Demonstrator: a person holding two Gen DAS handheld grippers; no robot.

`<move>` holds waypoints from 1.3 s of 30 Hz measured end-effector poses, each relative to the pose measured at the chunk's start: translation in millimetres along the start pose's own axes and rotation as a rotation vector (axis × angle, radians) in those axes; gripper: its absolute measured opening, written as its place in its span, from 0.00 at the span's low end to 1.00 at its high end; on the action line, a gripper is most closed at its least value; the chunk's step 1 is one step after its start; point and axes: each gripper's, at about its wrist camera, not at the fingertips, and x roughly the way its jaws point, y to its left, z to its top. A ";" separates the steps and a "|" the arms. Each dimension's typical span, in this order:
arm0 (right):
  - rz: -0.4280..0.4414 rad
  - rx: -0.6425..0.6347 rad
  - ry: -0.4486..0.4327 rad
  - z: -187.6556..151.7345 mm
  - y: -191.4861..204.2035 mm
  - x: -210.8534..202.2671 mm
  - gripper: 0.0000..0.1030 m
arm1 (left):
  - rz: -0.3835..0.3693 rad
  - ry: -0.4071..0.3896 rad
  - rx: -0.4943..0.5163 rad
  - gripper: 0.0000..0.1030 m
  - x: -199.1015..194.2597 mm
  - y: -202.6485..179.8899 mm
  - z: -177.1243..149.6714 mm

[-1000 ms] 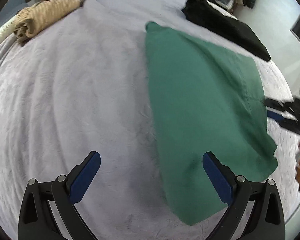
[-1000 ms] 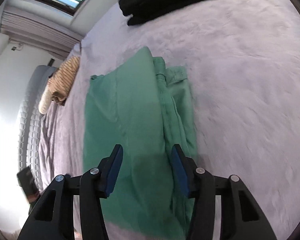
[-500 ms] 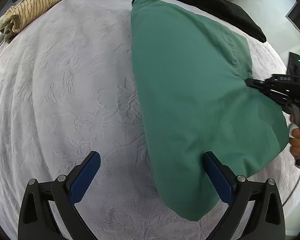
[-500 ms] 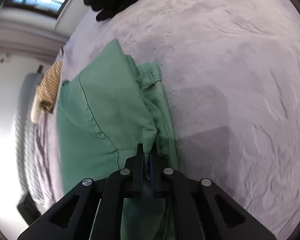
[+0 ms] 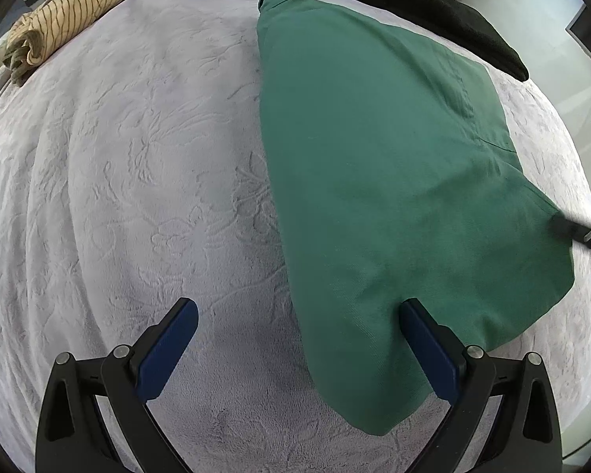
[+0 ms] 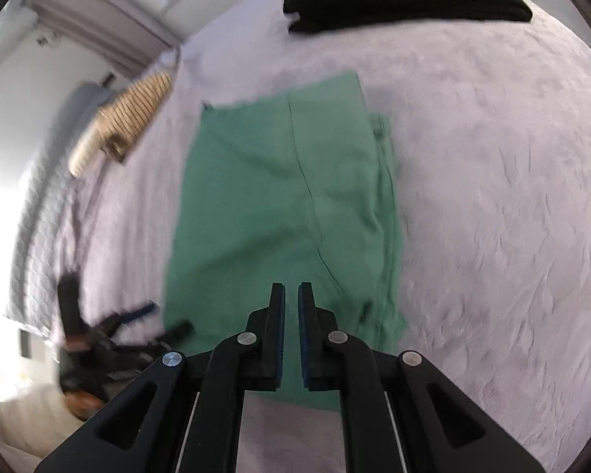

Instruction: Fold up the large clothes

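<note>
On the lavender bedspread [image 5: 118, 197] the green garment [image 5: 374, 181] lies folded lengthwise toward our one o'clock; we judge a crosswise fold remains. Our left gripper [image 5: 295, 339] gapes wide, straddling its near edge; our right gripper [image 6: 290, 315] hovers nearly closed, empty.

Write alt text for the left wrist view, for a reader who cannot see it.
A folded green garment lies flat on a pale textured bedspread, with the left gripper open above its near edge. A striped beige garment and a black garment lie at the far side.
</note>
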 end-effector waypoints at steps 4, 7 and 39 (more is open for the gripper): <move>0.052 0.173 0.046 -14.4 -46.1 30.1 0.00 | -0.003 0.004 0.003 0.99 1.5 -3.0 0.7; 0.127 0.250 0.037 -20.1 -62.6 35.3 0.00 | 0.008 0.006 0.009 0.99 2.2 -6.8 0.8; 0.215 0.225 -0.045 -0.1 -52.2 -20.8 0.81 | -0.032 -0.082 -0.102 0.99 -18.9 1.2 23.4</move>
